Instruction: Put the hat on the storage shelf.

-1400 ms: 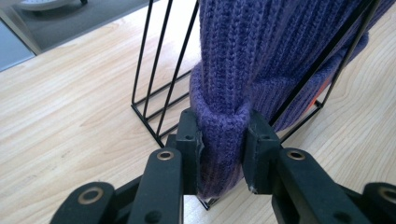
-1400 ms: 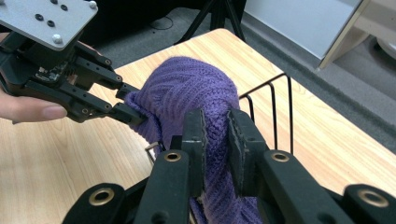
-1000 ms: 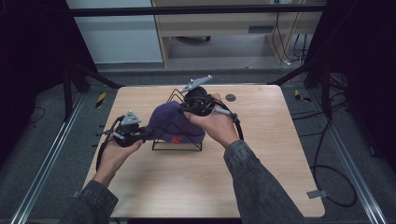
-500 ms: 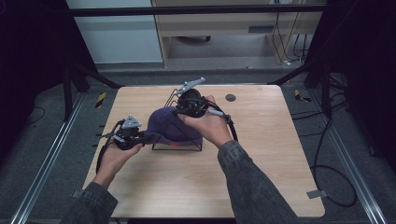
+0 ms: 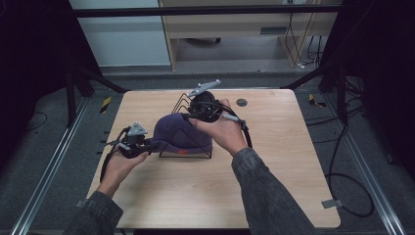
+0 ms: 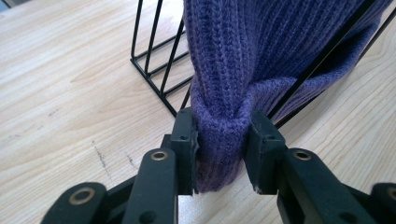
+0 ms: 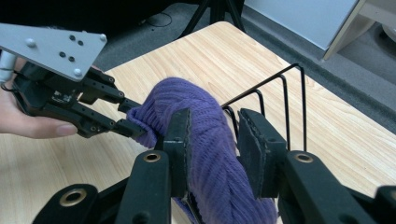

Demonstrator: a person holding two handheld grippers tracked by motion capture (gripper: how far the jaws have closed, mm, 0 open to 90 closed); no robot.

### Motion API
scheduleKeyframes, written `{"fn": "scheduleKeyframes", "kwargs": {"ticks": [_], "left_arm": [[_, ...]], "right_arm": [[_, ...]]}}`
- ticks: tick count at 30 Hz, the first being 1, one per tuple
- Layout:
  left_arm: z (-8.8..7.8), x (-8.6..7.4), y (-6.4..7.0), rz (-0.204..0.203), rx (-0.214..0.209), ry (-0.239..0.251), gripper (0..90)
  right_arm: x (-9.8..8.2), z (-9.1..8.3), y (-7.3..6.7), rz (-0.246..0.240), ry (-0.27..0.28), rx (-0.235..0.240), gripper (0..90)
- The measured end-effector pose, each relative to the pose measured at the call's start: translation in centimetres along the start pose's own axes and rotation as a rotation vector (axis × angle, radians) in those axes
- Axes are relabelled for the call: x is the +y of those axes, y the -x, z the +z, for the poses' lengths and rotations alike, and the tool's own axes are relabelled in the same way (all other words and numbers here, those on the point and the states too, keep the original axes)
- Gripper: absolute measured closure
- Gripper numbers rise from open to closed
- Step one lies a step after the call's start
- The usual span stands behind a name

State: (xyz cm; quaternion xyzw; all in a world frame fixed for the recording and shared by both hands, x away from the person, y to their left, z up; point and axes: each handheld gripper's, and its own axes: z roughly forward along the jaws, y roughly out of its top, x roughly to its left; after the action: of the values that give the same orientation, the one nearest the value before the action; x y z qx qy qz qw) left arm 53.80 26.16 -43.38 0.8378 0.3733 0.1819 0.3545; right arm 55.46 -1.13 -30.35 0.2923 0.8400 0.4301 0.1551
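A purple knit hat [image 5: 181, 133] drapes over a black wire rack [image 5: 186, 152] near the desk's [image 5: 274, 186] middle. The left gripper [image 6: 219, 140] pinches its folded hem, easing slightly. The right gripper's [image 7: 212, 140] jaws have just been opening, the hat's crown loosely between them.

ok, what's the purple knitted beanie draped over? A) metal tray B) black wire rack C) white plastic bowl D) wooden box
B: the purple knitted beanie hangs over the thin black wire rack standing on the wooden table, with the rack's bars passing under and beside the knit.
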Motion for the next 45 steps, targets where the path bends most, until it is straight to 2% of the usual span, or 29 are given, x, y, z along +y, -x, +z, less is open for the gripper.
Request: {"fn": "scheduleKeyframes", "kwargs": {"ticks": [10,12,15,17,22,25,30,36,41,42,43,45], "left_arm": [[0.6,-0.3,-0.2,0.004,0.004,-0.031,63.7],[0.7,-0.4,-0.2,0.003,0.009,-0.034,58.3],[0.4,-0.7,-0.5,-0.018,0.018,-0.026,53.6],[0.4,-0.9,-0.5,-0.032,0.03,-0.036,46.8],[0.0,-1.1,-0.2,-0.032,0.065,-0.038,37.3],[-0.5,-1.0,-0.1,-0.032,0.09,-0.031,32.1],[-1.4,-0.6,0.0,-0.045,0.103,-0.02,24.7],[-2.5,-0.8,0.3,-0.078,0.1,0.003,19.0],[-3.1,-1.0,0.7,-0.087,0.099,0.018,16.4],[-3.1,-1.1,0.8,-0.089,0.094,0.02,16.0],[-3.2,-1.3,0.8,-0.097,0.086,0.02,14.5],[-3.2,-1.6,0.7,-0.109,0.084,0.018,13.1]], "right_arm": [[-0.5,0.1,0.5,0.013,0.0,-0.009,63.5],[-0.7,0.2,0.6,0.018,-0.001,-0.011,62.6],[-0.9,0.1,0.7,0.022,-0.004,-0.013,61.8],[-0.9,0.1,0.8,0.024,-0.005,-0.015,61.3],[-1.2,-0.1,1.0,0.03,0.003,-0.025,59.8],[-1.3,-0.3,1.0,0.031,0.004,-0.029,56.9],[-1.6,-0.6,1.2,0.042,-0.01,-0.042,50.4],[-1.9,-1.0,1.4,0.044,-0.011,-0.046,45.0],[-2.0,-1.2,1.3,0.039,-0.008,-0.049,42.2],[-2.0,-1.2,1.3,0.036,-0.008,-0.055,40.7],[-2.0,-1.2,1.3,0.041,-0.009,-0.087,35.9],[-2.1,-1.2,1.4,0.053,-0.01,-0.102,30.2]]}}
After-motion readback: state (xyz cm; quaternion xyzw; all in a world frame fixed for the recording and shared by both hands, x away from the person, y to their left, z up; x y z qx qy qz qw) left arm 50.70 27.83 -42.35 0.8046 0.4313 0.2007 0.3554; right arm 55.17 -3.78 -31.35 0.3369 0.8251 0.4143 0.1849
